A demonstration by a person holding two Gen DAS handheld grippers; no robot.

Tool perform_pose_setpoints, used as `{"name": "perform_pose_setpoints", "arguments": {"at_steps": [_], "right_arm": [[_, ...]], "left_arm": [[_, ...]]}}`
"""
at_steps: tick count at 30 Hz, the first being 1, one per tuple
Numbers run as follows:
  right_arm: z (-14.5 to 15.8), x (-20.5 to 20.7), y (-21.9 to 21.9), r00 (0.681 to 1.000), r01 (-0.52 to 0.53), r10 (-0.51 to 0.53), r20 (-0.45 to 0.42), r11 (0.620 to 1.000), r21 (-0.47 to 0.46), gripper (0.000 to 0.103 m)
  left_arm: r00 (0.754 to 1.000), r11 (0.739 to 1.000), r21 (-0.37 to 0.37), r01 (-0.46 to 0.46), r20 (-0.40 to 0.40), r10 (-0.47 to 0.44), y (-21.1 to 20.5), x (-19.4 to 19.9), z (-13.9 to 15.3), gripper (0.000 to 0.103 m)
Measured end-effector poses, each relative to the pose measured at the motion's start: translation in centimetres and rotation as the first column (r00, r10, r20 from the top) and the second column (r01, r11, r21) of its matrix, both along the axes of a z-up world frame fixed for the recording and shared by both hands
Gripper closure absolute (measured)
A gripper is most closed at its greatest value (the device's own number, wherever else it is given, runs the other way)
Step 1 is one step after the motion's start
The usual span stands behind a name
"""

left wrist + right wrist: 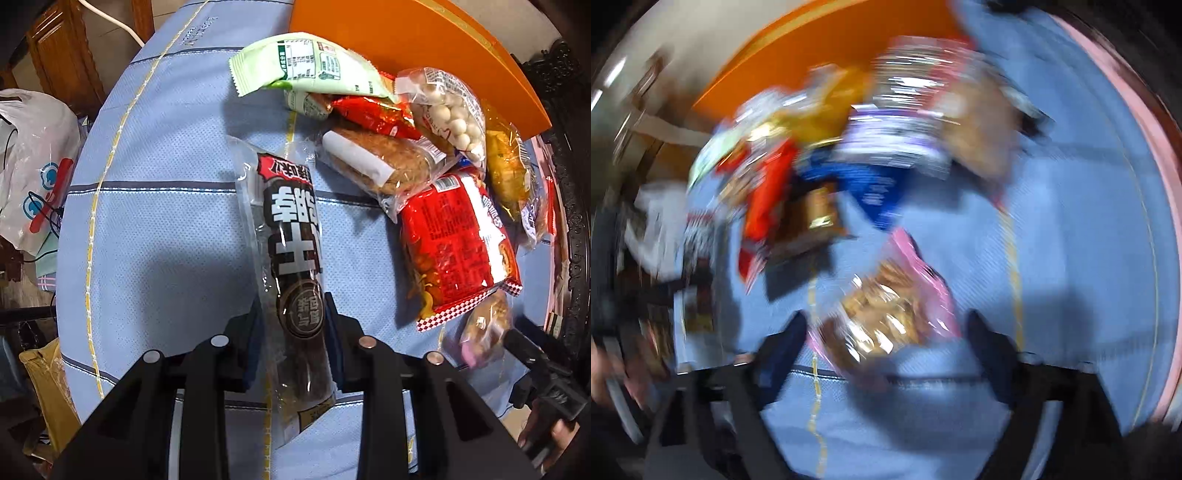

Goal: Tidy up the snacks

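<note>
Black left gripper pinches the long clear-and-black snack packet, mid-frame, hanging over the blue desk. It could slip. Right gripper gapes around the pink-edged snack bag, lower middle, gripping nothing.

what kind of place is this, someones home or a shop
Most likely a home: a blue checked tablecloth covers the table, carved brown wooden furniture stands behind it, and a filled white plastic shopping bag sits on the floor beside it.
</note>
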State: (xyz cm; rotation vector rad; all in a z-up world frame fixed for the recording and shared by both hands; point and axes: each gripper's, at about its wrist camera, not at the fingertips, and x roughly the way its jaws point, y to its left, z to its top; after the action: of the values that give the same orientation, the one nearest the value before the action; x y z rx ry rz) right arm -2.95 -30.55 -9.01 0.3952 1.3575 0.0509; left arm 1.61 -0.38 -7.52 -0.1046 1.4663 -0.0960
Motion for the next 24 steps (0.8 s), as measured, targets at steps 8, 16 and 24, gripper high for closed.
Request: {"name": "perform_pose_setpoints", "arguments": {"at_steps": [8, 16, 24], "right_arm": [[-0.8, 1.6, 2.2, 0.988, 0.143, -0.144, -0.059, 0.99, -0.014, 0.01], [-2.9, 2.9, 9.3, 0.99, -0.139, 0.119, -0.081, 0.938, -0.317, 0.014], [2.4, 1.3, 9.2, 0.962, -0.236, 0.26, 0.081, 0.946, -0.224, 0.052]], "left_arm": [[0.999, 0.999, 0.005, 0.035, -0.014, -0.035, -1.2, 0.6, -1.8, 0.074], [0.998, 0.998, -0.009, 0.064, -0.018, -0.064, -1.8, 0.2, -2.2, 0.074], [0.998, 0.998, -0.024, 0.058, -0.006, -0.058, -0.2, 0.5, -2.3, 0.074]]}}
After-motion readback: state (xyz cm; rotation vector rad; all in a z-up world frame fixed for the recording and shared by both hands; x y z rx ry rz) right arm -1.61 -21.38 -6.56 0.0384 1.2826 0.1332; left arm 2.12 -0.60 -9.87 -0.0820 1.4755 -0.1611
